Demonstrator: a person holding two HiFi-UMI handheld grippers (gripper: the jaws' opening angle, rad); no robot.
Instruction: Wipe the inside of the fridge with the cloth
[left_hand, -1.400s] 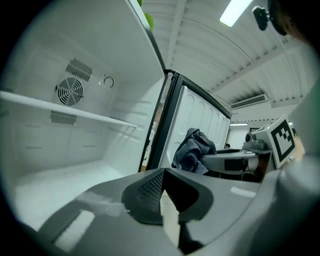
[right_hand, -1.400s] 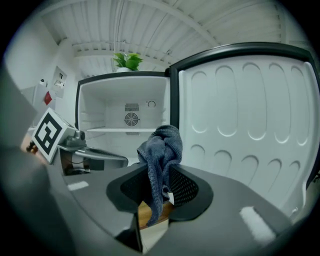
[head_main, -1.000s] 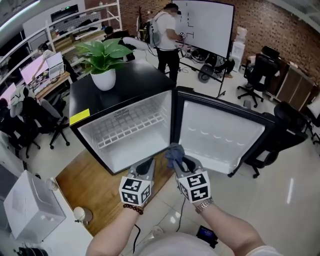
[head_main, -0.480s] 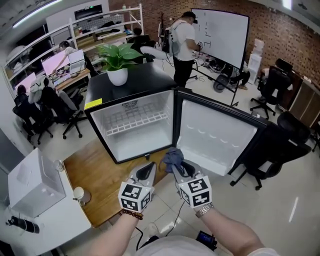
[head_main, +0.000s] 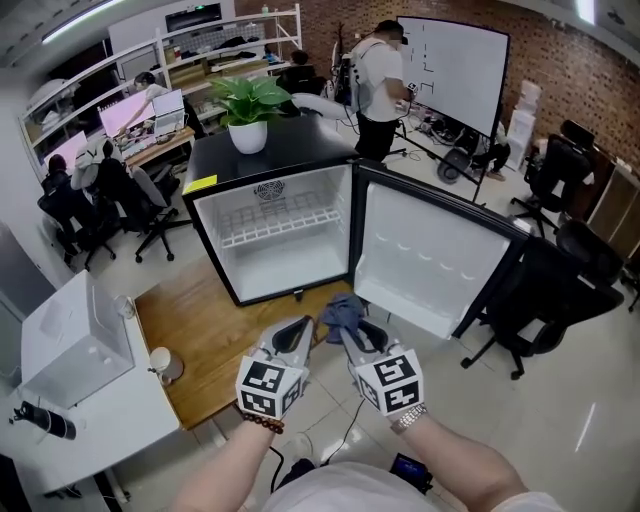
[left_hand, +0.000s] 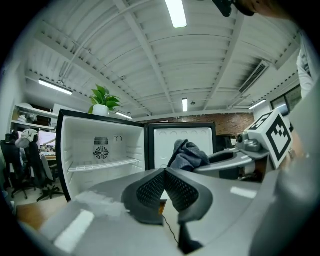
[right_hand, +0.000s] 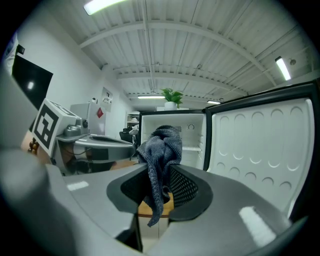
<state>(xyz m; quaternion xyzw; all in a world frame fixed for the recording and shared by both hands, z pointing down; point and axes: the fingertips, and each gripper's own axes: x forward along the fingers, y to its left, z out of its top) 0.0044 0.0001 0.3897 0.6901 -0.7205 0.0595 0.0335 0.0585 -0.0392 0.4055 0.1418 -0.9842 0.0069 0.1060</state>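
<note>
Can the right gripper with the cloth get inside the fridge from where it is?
Probably yes. The door stands wide open, and nothing shows between the right gripper, shut on the cloth, and the fridge. It is not inside yet. The wire shelf crosses only the upper part.

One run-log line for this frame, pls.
right gripper: shut on cloth | left gripper: shut, empty | fridge: door open, cloth not yet inside
</note>
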